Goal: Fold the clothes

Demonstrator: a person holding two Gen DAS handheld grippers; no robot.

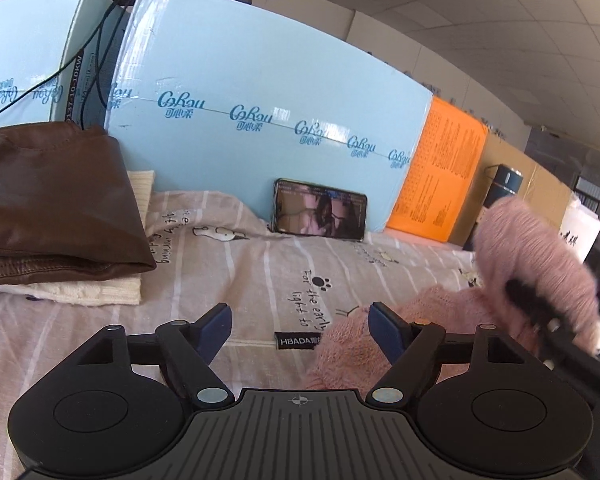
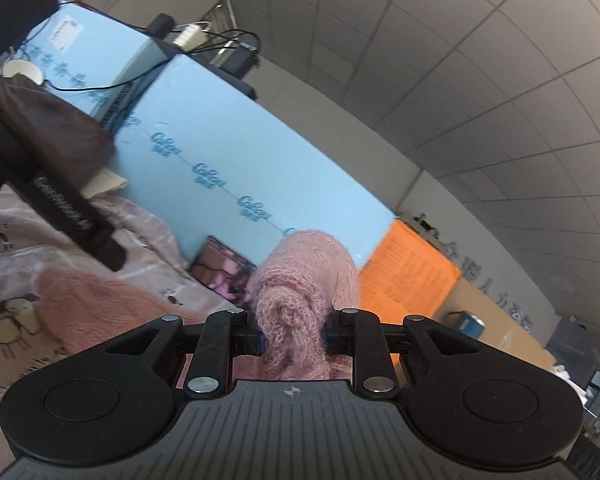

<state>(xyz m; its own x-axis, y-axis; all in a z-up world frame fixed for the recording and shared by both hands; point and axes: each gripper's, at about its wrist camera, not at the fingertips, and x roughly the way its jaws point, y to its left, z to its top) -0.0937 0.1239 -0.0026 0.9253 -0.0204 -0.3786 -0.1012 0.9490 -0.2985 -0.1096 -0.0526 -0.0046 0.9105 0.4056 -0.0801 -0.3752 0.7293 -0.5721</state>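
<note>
Patterned sheet (image 1: 260, 264) spread over desk, blue boxes (image 1: 260, 92) behind, phone (image 1: 320, 214) propped against them. Folded brown jacket (image 1: 52, 208) stacked at left. Pink sweater (image 1: 348, 344) lies on sheet at right, one fluffy part lifted. Left tongs (image 1: 300, 326) wide, nothing gripped, right pad beside sweater edge. Right tongs (image 2: 294, 334) narrow, clamped on bunched knit. Sweater judged light, soft, stretchy, prone to sag; best held at hem or shoulder seam, thick bunch pinched.

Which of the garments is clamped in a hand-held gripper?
The fuzzy pink knit sweater, pinched by the right hand-held gripper. The folded brown leather garment and cream knit beneath it lie stacked, untouched.
</note>
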